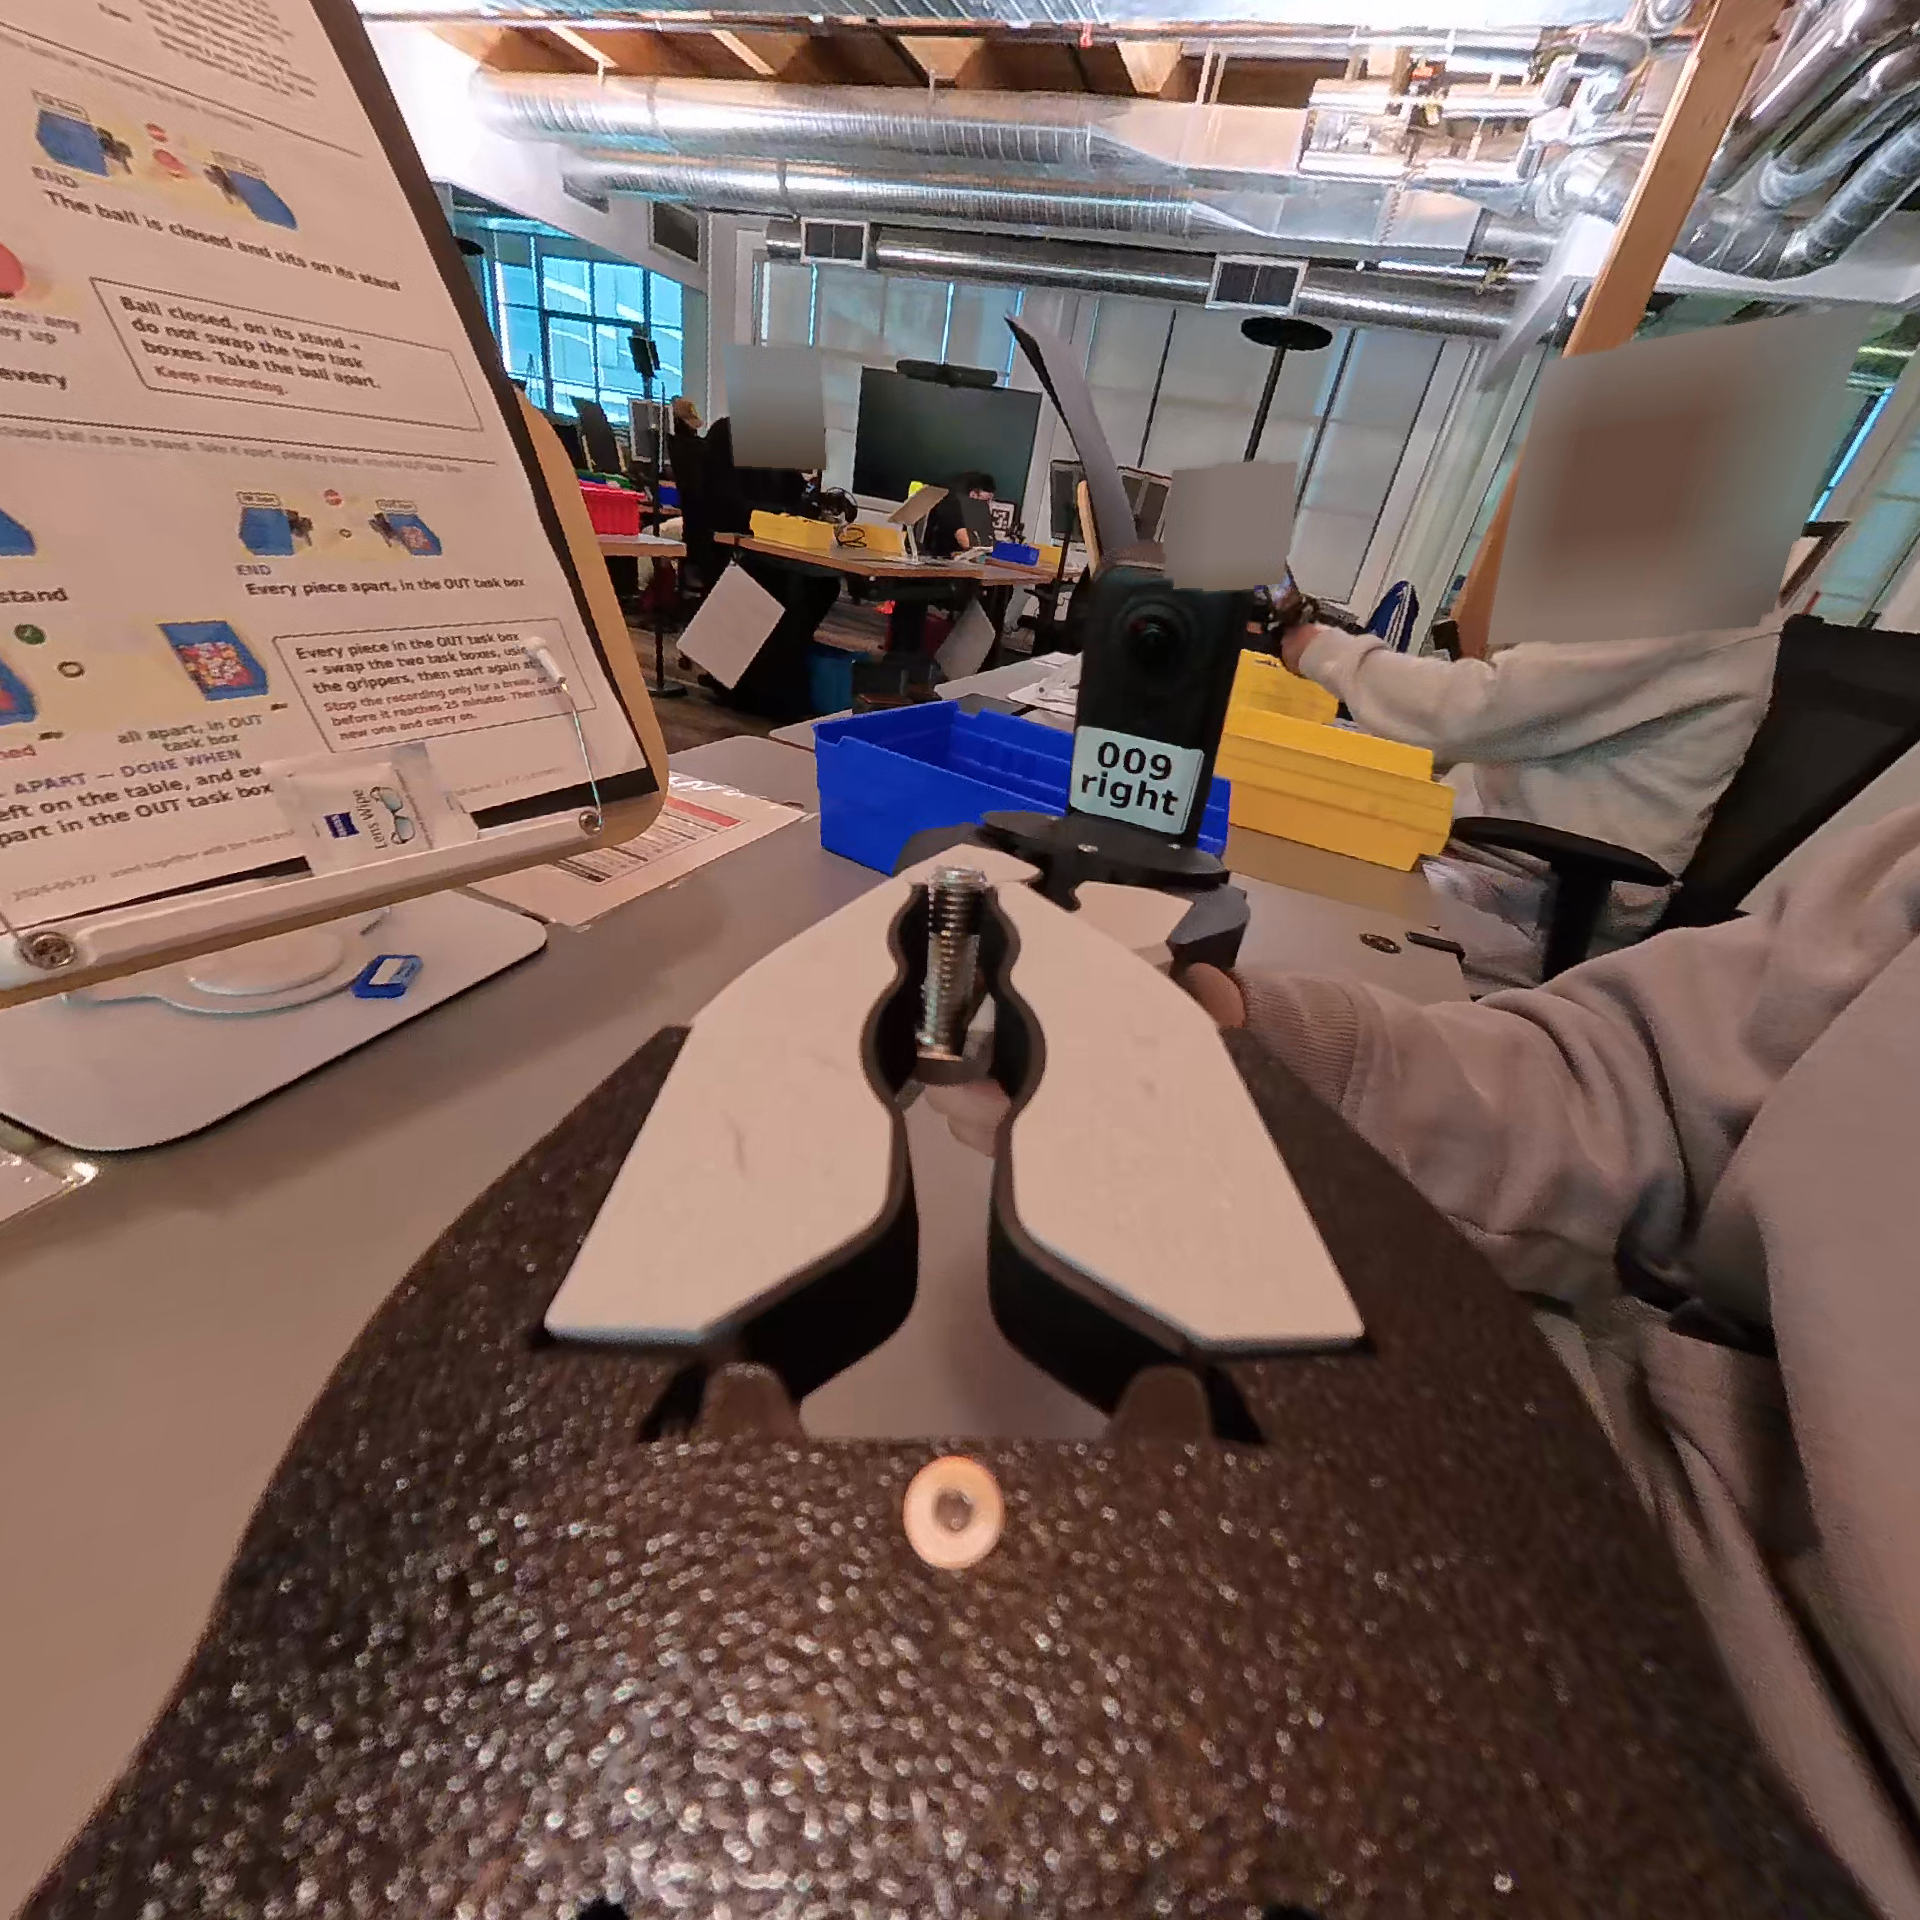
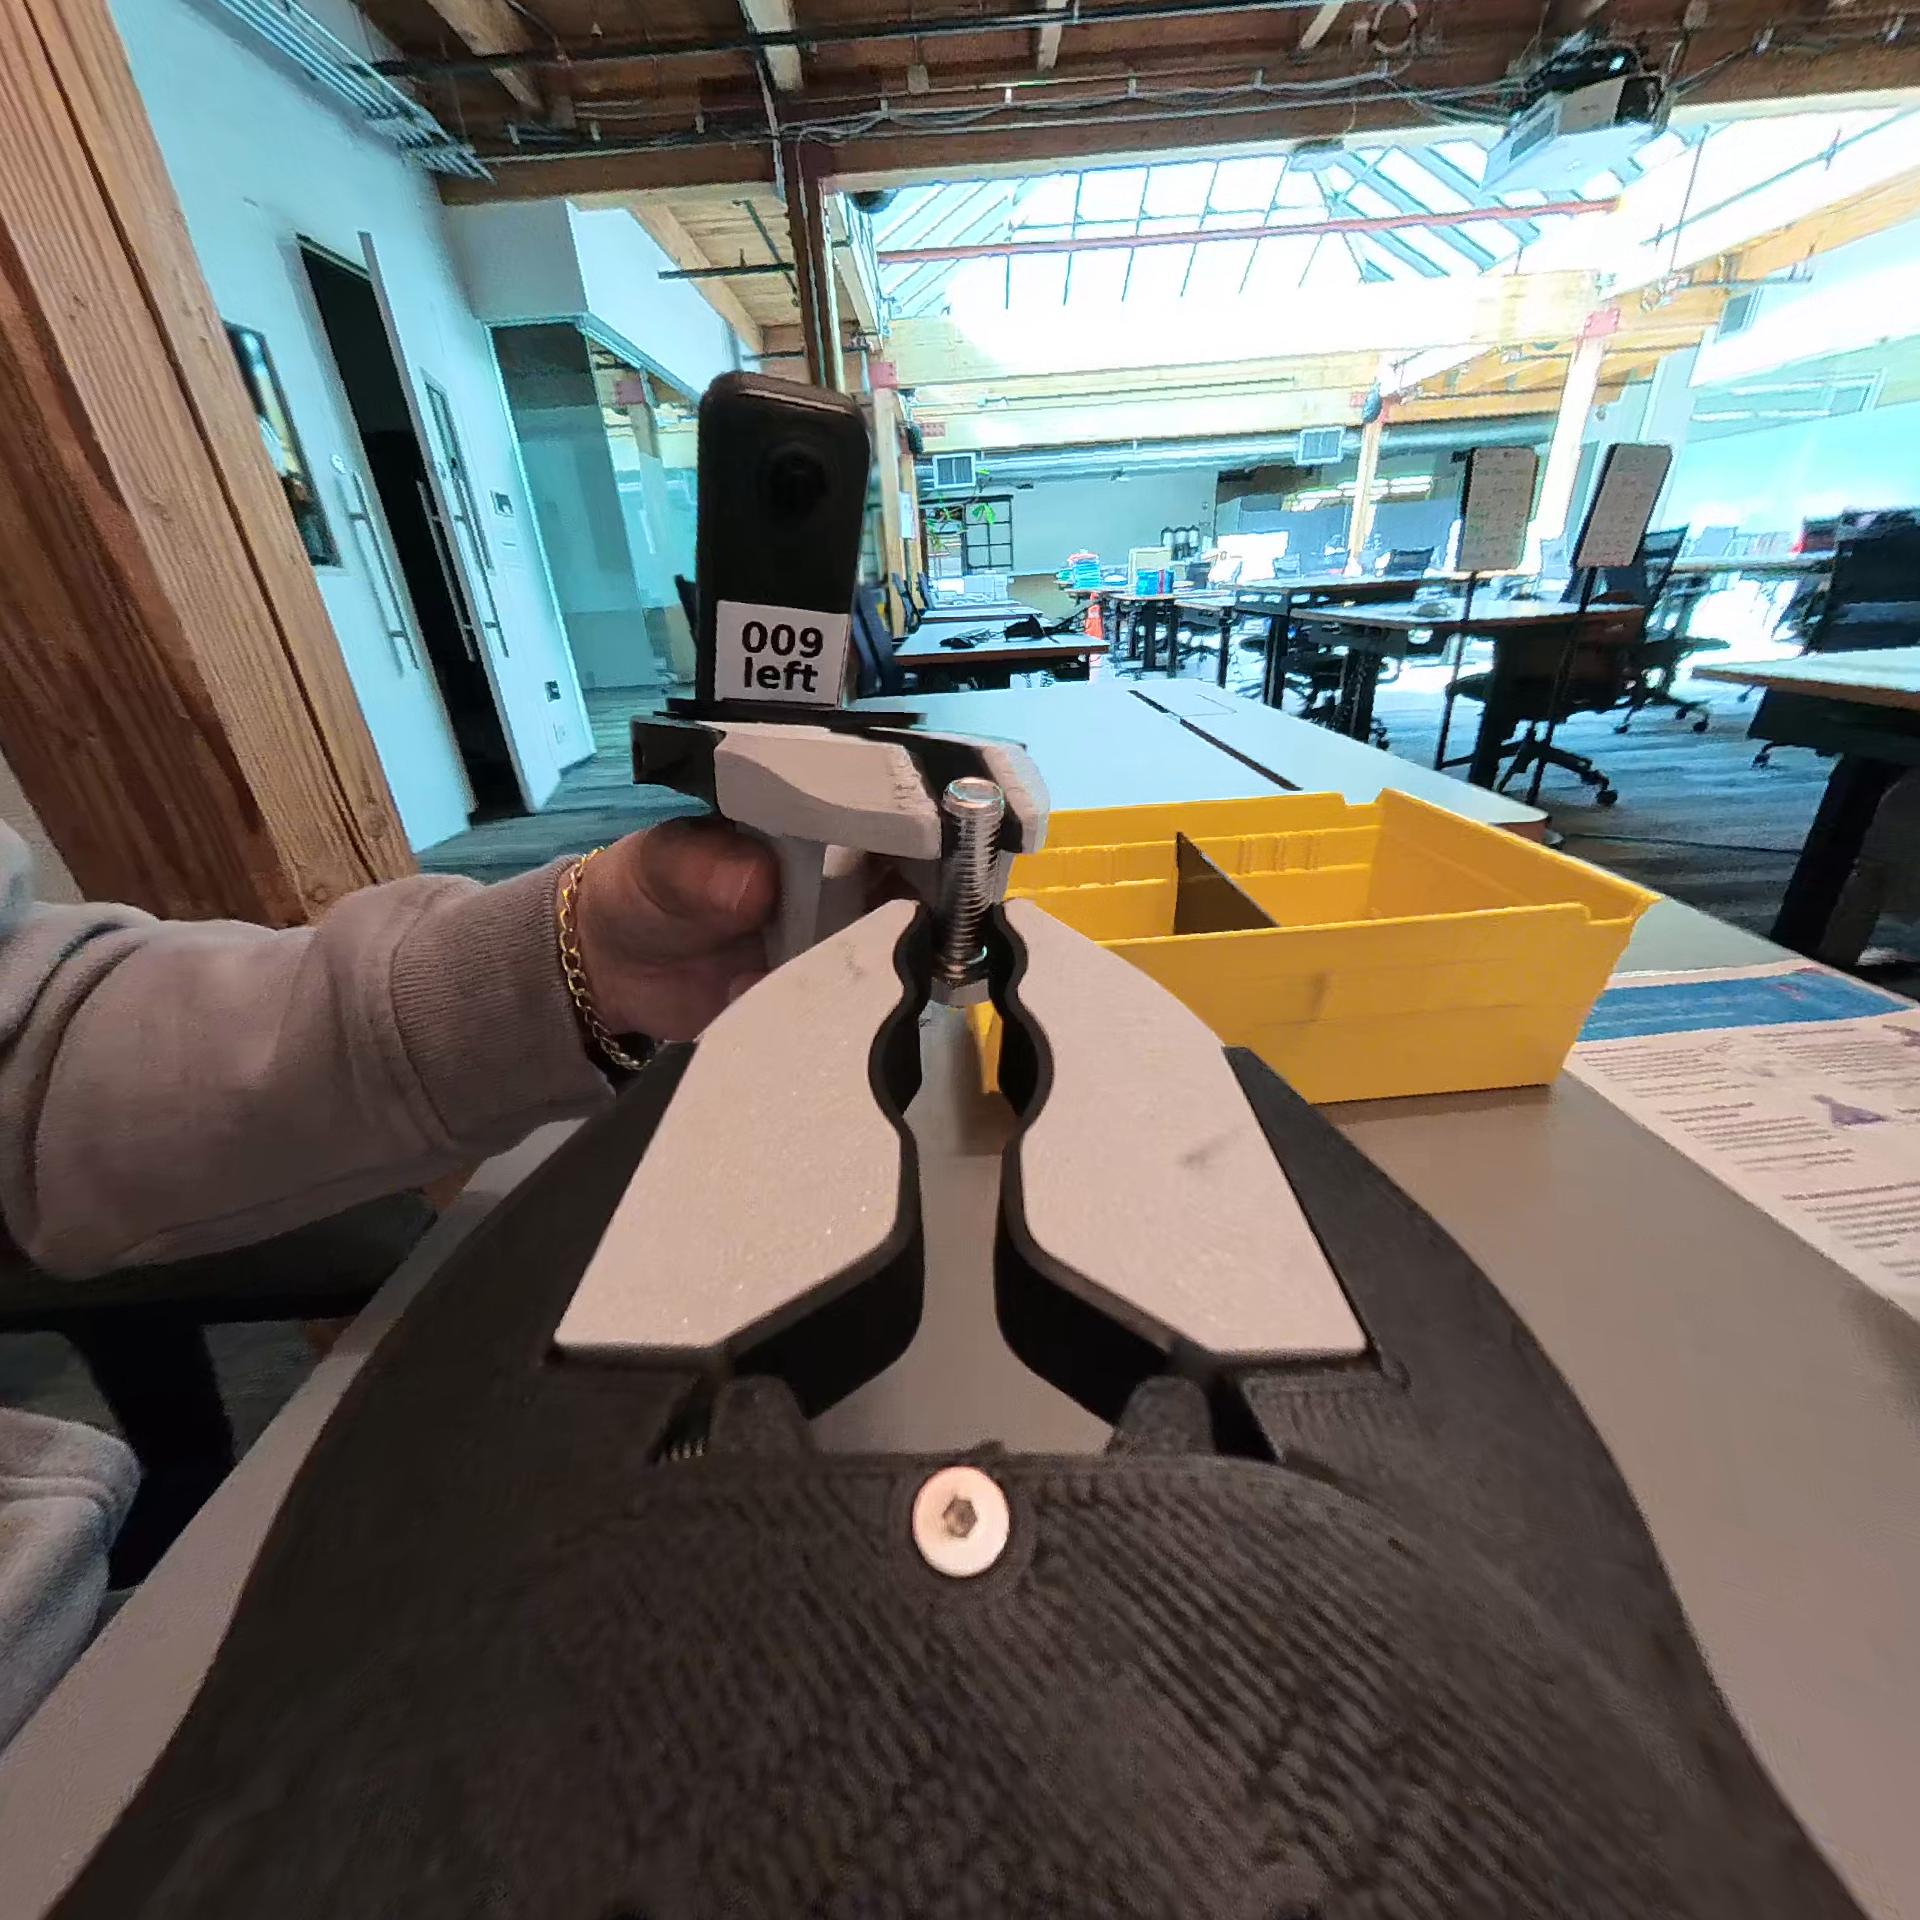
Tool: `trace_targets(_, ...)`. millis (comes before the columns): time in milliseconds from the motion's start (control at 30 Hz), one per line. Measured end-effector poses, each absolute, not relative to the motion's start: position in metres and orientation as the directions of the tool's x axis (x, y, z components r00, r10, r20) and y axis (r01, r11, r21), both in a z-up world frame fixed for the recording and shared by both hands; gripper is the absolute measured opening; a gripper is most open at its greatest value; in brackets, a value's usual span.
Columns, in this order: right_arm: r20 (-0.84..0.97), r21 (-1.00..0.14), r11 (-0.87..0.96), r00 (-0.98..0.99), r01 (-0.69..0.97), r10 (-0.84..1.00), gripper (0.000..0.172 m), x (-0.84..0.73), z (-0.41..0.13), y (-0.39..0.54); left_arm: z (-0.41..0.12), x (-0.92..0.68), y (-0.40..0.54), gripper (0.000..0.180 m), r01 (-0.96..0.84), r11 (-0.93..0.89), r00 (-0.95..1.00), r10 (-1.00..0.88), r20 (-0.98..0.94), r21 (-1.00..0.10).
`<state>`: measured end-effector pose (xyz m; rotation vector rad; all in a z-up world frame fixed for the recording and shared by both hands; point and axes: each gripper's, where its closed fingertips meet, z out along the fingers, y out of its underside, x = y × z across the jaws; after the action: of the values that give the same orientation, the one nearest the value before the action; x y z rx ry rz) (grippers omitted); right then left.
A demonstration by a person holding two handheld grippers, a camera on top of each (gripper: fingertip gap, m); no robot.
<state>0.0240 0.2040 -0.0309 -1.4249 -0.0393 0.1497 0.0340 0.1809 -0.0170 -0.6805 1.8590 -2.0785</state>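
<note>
Left gripper (image 1: pixel 951 935): speckled black body, pale grey finger plates, black wavy inner pads, pale hex-socket screw (image 1: pixel 953 1510). Right gripper (image 2: pixel 956 940): ribbed black body, same plates, same screw (image 2: pixel 960 1522). Each carried black camera with white label. Grey knit sleeves (image 1: pixel 1538 1122); gold chain bracelet (image 2: pixel 582 966).

A smooth grey table (image 1: pixel 312 1195) carries a blue plastic bin (image 1: pixel 914 779), a yellow plastic divided bin (image 2: pixel 1351 966), a white stand base (image 1: pixel 260 997), printed paper sheets (image 2: pixel 1766 1122) and a small blue card (image 1: pixel 387 974)
</note>
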Motion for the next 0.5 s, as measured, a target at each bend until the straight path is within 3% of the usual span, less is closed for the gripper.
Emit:
trace_targets(300, -0.087, -0.986, 0.135, 0.994, -0.095, 0.062, 0.009, 0.033, -0.052, 0.214, -0.025, 0.038, 0.206, 0.012, -0.148, -0.144, -0.796, -0.570, 0.204, -0.978)
trace_targets(367, -0.084, -0.989, 0.123, 0.996, -0.080, -0.027, 0.009, 0.049, -0.067, 0.212, -0.007, 0.044, 0.245, 0.030, -0.123, -0.132, -0.699, -0.692, 0.180, -0.984)
trace_targets(433, -0.128, -0.983, 0.147, 0.984, -0.110, -0.120, 0.009, 0.068, -0.082, 0.207, 0.004, 0.052, 0.302, 0.026, -0.155, -0.082, -0.525, -0.838, 0.152, -0.985)
trace_targets(500, -0.178, -0.971, 0.183, 0.975, -0.152, -0.136, 0.009, 0.073, -0.093, 0.207, -0.008, 0.057, 0.363, 0.024, -0.300, 0.030, -0.335, -0.939, 0.075, -0.954)
